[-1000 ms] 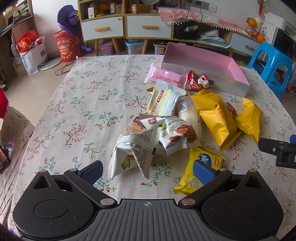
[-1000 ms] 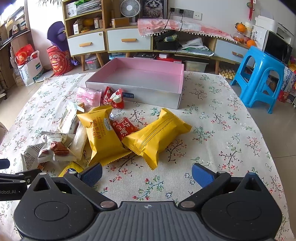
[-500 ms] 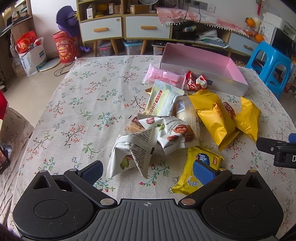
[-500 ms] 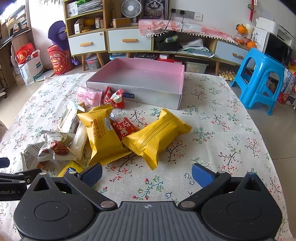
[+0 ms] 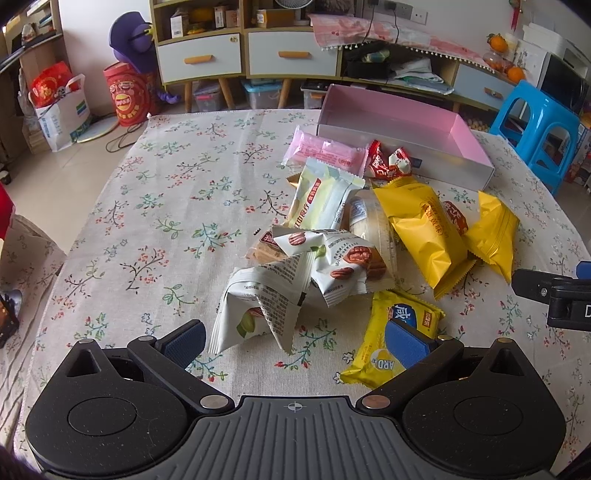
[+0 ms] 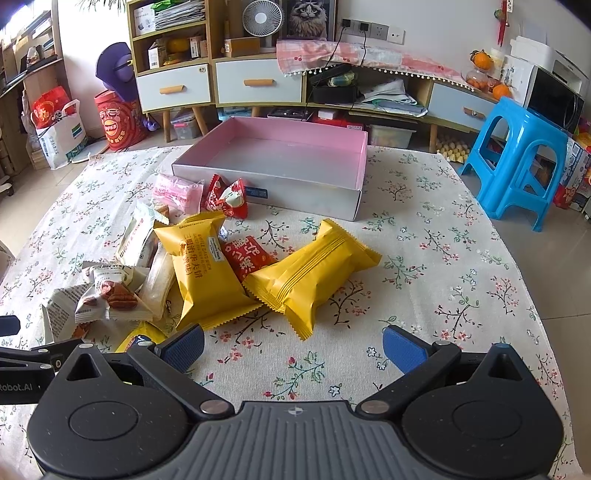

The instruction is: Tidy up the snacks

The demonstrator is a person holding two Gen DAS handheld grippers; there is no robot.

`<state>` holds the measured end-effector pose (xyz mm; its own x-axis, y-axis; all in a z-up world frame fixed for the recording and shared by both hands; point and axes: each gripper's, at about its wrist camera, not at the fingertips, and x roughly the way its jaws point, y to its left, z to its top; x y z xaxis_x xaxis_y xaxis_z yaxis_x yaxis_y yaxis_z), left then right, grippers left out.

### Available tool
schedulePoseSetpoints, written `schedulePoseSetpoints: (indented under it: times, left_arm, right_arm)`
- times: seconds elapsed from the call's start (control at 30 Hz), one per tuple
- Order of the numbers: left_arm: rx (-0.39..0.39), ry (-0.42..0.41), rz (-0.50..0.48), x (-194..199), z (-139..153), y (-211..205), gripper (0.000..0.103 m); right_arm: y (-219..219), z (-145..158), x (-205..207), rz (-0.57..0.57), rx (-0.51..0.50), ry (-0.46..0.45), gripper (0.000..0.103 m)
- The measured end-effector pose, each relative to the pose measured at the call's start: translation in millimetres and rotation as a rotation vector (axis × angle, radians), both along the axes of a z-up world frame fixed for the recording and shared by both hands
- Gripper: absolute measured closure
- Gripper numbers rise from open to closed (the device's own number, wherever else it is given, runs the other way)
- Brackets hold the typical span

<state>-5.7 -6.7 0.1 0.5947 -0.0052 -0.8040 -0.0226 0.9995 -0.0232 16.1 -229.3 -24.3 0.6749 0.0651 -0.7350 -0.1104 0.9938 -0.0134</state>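
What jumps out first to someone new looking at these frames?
The heap of snack packets mid-table, above all the two bright yellow packs lying side by side. Behind them sits the pink box, with no snacks in it. Both grippers, left and right, hover open at the near edge.

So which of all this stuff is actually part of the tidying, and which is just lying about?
Part of the job:
- pink box
- yellow packs
- nut packets
- pink wafer
- red candies
- both claws, open

Just lying about:
- blue stool
- fan
- oranges
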Motion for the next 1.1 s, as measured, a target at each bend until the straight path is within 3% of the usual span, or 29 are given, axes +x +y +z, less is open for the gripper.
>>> schedulePoseSetpoints:
  times: [1.1]
  left_arm:
    - [0.03,-0.011,-0.017,2.6,-3.9,-0.4,0.0]
  right_arm:
    - [0.4,5.3,2.7,0.012,-0.01,-0.014,0.008]
